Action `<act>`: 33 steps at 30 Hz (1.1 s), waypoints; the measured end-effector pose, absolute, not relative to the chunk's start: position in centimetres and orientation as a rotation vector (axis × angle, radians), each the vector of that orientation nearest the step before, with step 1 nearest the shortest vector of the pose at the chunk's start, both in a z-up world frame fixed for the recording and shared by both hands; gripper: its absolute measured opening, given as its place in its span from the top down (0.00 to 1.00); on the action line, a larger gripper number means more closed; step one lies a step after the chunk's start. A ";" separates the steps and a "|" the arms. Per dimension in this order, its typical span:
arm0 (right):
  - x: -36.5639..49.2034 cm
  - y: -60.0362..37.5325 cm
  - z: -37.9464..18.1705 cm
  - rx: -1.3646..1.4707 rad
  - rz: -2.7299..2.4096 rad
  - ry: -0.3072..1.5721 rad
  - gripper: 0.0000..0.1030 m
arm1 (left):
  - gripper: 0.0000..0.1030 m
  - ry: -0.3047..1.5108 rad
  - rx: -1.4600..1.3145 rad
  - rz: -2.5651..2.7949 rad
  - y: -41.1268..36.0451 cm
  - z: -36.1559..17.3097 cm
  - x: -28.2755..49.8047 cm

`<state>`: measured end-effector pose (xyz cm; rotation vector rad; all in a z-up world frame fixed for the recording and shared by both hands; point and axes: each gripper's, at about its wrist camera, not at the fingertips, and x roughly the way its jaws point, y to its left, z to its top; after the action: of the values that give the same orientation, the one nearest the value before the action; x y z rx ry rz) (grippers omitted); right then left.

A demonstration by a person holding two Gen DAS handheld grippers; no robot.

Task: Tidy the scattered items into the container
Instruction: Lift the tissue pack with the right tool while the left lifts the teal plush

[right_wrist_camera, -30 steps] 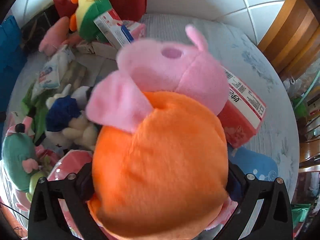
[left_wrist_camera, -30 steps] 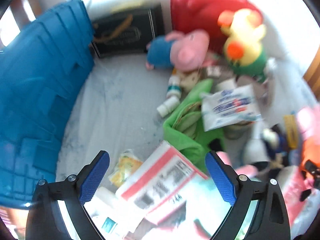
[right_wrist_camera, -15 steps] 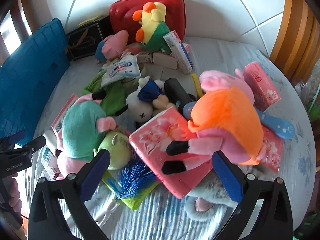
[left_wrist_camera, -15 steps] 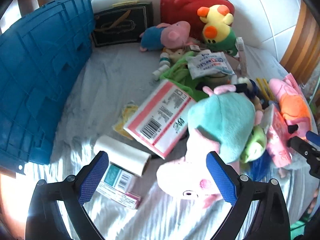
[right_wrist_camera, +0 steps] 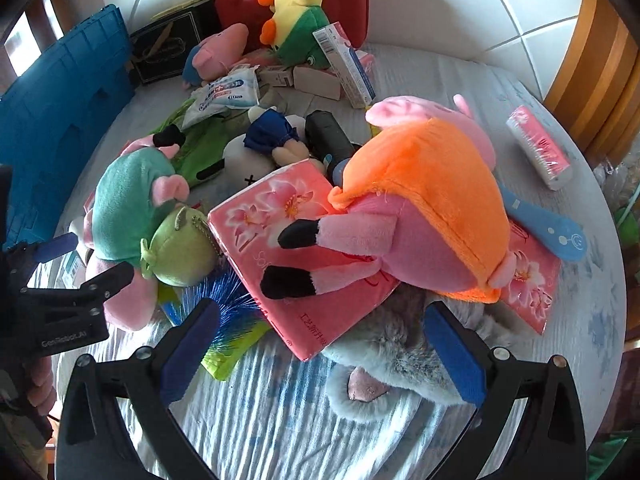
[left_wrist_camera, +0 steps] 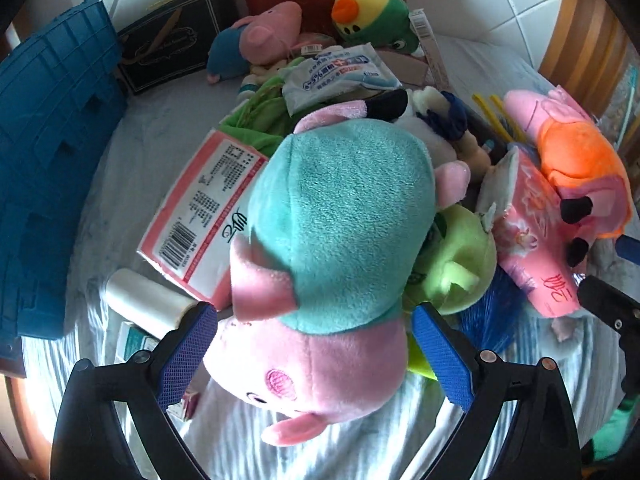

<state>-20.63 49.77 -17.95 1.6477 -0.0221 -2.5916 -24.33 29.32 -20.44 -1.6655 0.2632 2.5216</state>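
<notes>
— Straddling the teal pig with the left gripper, jaws spread wide, nothing clamped yet. Lies on the bed beside the green plush, blue crate well to the left.

— Right gripper?

— Also spread, empty, near the orange pig.

— Handling?

— Probably light, soft, squashy. Best pinched across the pink head, firmly.

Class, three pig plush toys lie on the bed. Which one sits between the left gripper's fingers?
The pig in the teal dress, its pink head between the blue fingers. The orange-dressed pig and blue-dressed pig lie farther off.
</notes>
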 end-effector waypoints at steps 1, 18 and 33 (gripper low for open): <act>-20.9 49.8 -18.3 1.658 -2.572 -0.015 0.00 | 0.04 0.263 -1.684 2.517 29.5 -20.9 -24.7; -25.4 50.6 -22.0 1.654 -2.455 -0.135 0.02 | 0.28 0.260 -1.703 2.535 30.5 -21.3 -25.8; -26.8 47.7 -22.4 1.573 -2.528 0.020 0.00 | 0.27 0.236 -1.664 2.576 29.9 -21.1 -24.4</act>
<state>-26.80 47.70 -22.42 1.5725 0.0199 -2.5279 -24.43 29.87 -21.10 -1.6639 0.2361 2.5759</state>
